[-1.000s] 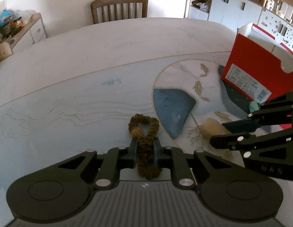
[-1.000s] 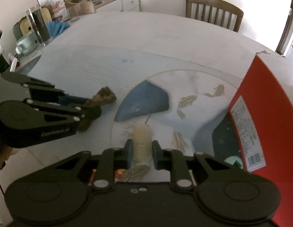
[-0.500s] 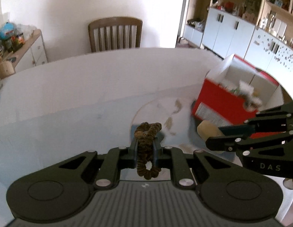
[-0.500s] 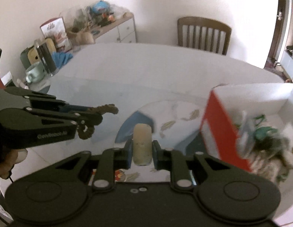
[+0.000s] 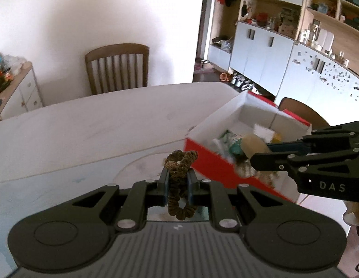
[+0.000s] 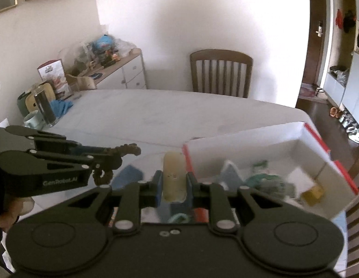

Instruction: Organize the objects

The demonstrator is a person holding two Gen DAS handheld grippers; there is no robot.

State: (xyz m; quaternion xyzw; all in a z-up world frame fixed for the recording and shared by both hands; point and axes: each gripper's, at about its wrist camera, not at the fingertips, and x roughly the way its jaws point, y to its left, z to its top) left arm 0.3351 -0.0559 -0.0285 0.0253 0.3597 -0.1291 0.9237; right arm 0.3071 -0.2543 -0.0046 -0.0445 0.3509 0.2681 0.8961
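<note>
My left gripper (image 5: 177, 181) is shut on a brown hair scrunchie (image 5: 179, 162) and holds it in the air, left of the red box (image 5: 216, 162). The scrunchie also shows in the right wrist view (image 6: 123, 151). My right gripper (image 6: 173, 183) is shut on a beige cylindrical piece (image 6: 173, 173) and holds it above the box's near left corner (image 6: 187, 148). In the left wrist view the beige piece (image 5: 253, 144) hangs over the box's inside. The box (image 6: 318, 153) is white inside and holds several small items.
The white table (image 6: 156, 118) carries a mat with a blue patch (image 6: 130, 173). A glass and a mug (image 6: 40, 113) stand at its far left edge. A wooden chair (image 6: 221, 74) stands behind the table. Cabinets (image 5: 283, 55) line the right wall.
Both grippers have risen from the mat with their objects and moved towards the red box. The box's open inside has come into view below them.
</note>
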